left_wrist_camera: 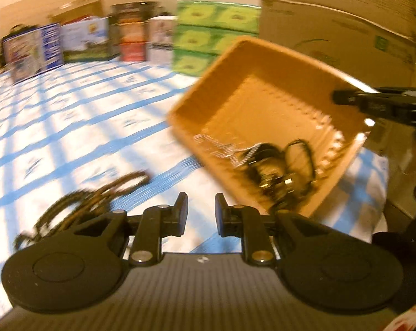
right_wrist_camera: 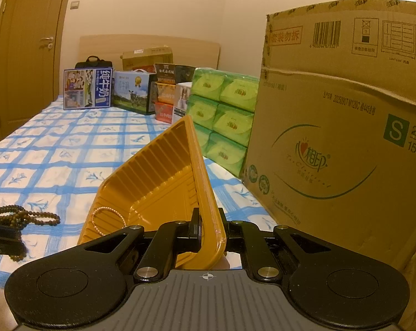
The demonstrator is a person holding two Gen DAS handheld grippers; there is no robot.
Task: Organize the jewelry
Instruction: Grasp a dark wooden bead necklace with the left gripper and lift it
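Right gripper [right_wrist_camera: 209, 229] pinches rim of tilted yellow tray [right_wrist_camera: 152, 182]. Left gripper [left_wrist_camera: 201, 215] spread, empty, jaws opening. Brown bead strand [left_wrist_camera: 97, 195] on bed: light, limp, slippery; take bunched loops.

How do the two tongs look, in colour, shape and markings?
The left tongs and right tongs are alike: matte black, with two round discs, linked bars with silver rivets, flat fingers, and a grey ribbed body bearing a small crosshair mark. No sleeve or cable is visible.
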